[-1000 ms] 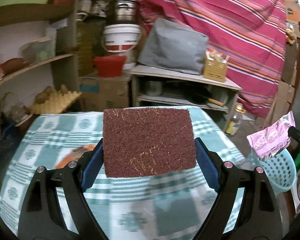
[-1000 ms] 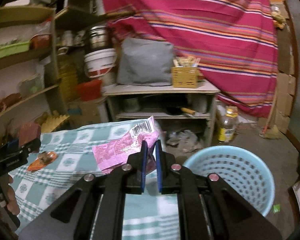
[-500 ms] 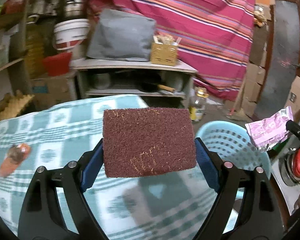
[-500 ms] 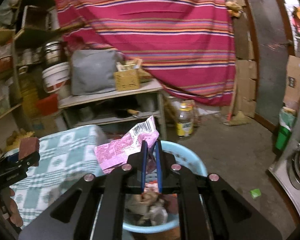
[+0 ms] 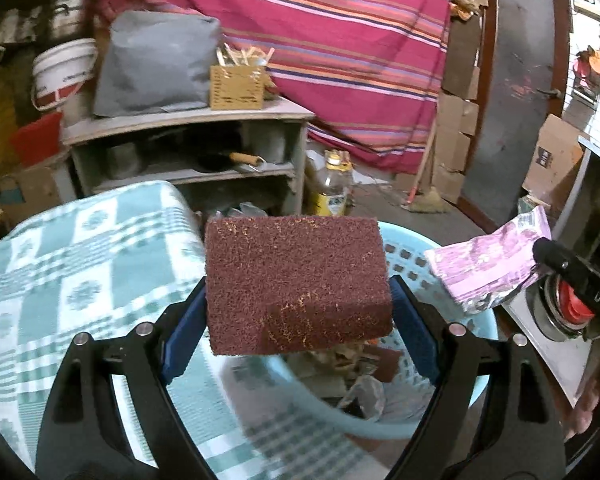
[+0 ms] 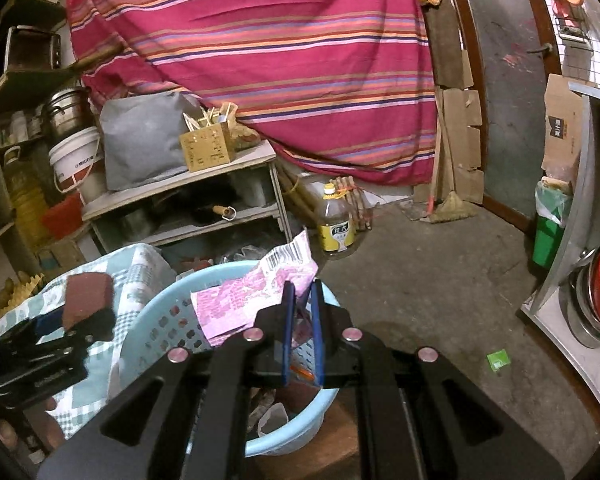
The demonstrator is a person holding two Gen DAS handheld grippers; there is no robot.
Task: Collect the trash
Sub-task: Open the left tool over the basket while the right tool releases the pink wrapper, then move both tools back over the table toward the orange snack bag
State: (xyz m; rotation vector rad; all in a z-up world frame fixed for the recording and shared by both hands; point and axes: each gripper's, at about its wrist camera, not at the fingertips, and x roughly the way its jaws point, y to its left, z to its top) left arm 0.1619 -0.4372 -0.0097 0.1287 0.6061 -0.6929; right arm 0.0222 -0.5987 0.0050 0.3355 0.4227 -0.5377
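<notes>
Above the blue basket [image 5: 404, 256], a maroon scouring pad [image 5: 296, 284] was clamped in the left tool [image 5: 298, 320], and a pink wrapper [image 6: 252, 300] was pinched by the right tool [image 6: 300, 312].

left claw [image 5: 298, 320] | right claw [image 6: 300, 312] | both moved over basket [image 6: 156, 312]

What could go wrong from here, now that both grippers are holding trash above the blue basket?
The maroon scrub pad in the left gripper hangs over the rim of the blue basket nearest the checkered tablecloth, so it may drop outside. The light pink wrapper in the right gripper could flutter past the basket.
</notes>
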